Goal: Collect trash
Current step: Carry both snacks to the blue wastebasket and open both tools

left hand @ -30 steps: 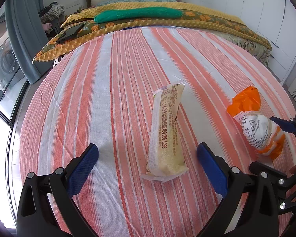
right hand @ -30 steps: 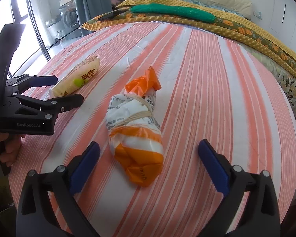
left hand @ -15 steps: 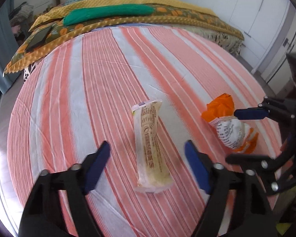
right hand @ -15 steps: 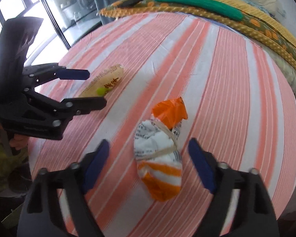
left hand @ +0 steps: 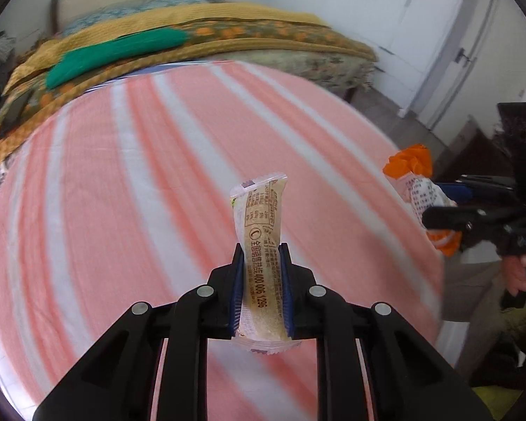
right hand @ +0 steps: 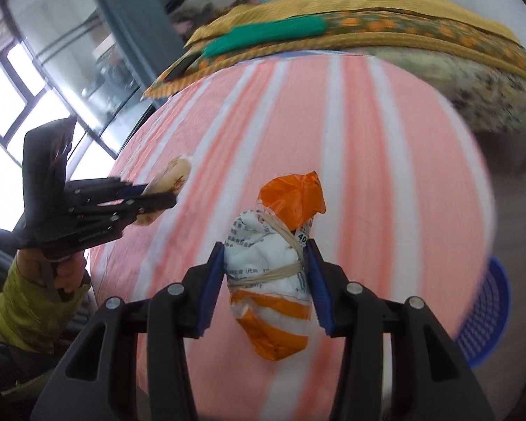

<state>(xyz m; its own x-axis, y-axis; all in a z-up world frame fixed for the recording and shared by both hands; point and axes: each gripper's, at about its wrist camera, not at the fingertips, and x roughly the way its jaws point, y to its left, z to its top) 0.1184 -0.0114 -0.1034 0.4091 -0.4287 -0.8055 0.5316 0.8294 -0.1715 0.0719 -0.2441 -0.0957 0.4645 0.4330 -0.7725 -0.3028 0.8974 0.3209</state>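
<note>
Since a second ago both tools have closed and lifted clear of the bed (left hand: 129, 210). The left tool (left hand: 261, 280) is clamped on the snack packet (left hand: 261, 245), the right tool (right hand: 264, 280) squeezes the bundled wrapper (right hand: 270, 273), probably for the blue basket (right hand: 487, 312) off the bed's right edge.

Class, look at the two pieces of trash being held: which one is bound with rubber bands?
The orange-and-white bundle, gripped between the right gripper fingers. Tan bands cross its white middle. The long clear snack wrapper in the left gripper has none.
</note>
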